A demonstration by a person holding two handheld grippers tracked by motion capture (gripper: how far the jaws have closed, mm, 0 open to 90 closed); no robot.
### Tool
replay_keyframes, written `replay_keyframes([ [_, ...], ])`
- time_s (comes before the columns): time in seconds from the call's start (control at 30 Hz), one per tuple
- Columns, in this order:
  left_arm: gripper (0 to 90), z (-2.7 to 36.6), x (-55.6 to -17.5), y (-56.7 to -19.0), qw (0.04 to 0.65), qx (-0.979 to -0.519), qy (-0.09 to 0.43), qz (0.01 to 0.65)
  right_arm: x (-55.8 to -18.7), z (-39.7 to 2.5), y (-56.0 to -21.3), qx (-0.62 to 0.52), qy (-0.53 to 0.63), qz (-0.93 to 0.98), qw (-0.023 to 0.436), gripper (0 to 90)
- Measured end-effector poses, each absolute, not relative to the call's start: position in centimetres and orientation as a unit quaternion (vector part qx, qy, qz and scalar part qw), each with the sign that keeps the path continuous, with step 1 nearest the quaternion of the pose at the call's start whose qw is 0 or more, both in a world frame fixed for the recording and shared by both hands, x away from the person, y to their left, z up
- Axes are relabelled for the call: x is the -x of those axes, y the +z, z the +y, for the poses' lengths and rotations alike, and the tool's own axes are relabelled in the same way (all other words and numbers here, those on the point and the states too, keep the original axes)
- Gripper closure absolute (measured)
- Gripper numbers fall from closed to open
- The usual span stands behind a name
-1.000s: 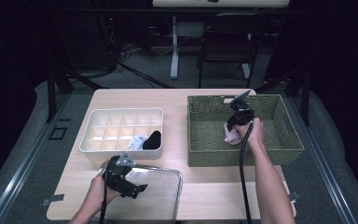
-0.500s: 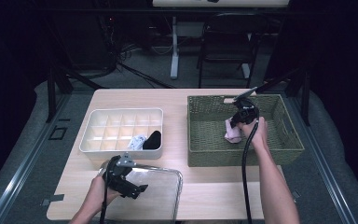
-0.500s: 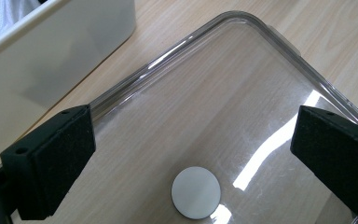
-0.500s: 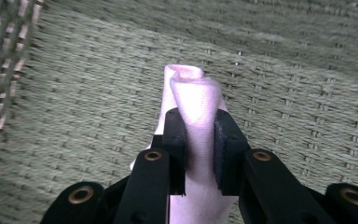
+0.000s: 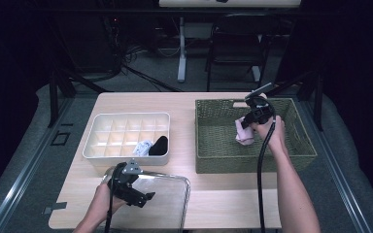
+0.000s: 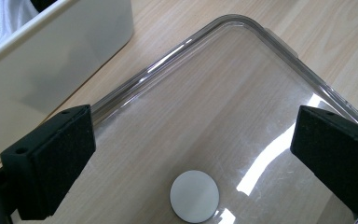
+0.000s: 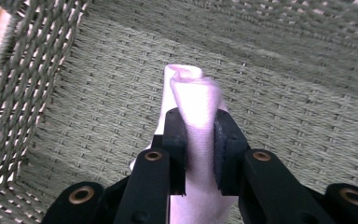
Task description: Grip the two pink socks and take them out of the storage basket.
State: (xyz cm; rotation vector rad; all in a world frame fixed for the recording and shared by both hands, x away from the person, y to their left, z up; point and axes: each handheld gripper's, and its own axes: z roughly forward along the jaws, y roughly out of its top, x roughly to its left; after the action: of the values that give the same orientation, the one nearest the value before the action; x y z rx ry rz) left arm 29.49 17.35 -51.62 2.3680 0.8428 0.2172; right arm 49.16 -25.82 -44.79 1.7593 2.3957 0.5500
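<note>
Cloth (image 7: pixel 193 100): soft pink knit, rolled into a thick fold; long axis runs along the jaws, rounded end pointing away from the right gripper.
Right gripper (image 7: pixel 199 130): jaws clamped on the cloth's middle, narrow gap filled by fabric.
Place: inside the basket (image 5: pixel 213 145), above its floor.
Basket: olive woven wicker, rectangular, coarse ribbed weave.
Left gripper (image 6: pixel 193 154): jaws spread wide, holding nothing, over the lid (image 6: pixel 242 116).
Lid: clear glossy plastic, rounded corners, flat on the wooden table (image 5: pixel 213 213).
Bin (image 5: pixel 102 124): white, smooth, gridded.
</note>
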Motion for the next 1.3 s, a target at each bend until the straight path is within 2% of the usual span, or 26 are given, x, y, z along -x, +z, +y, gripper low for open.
replay_keyframes([
  [0.53,0.0,16.9,-29.3,-51.5,0.307,-0.895,0.087,0.312,-47.5,-22.9,-39.8,-0.522,0.185,0.829,0.074,78.1],
  [1.3,0.0,16.7,-29.3,-51.7,0.304,-0.897,0.085,0.309,-44.3,-19.4,-36.2,-0.454,0.183,0.869,0.073,77.8],
])
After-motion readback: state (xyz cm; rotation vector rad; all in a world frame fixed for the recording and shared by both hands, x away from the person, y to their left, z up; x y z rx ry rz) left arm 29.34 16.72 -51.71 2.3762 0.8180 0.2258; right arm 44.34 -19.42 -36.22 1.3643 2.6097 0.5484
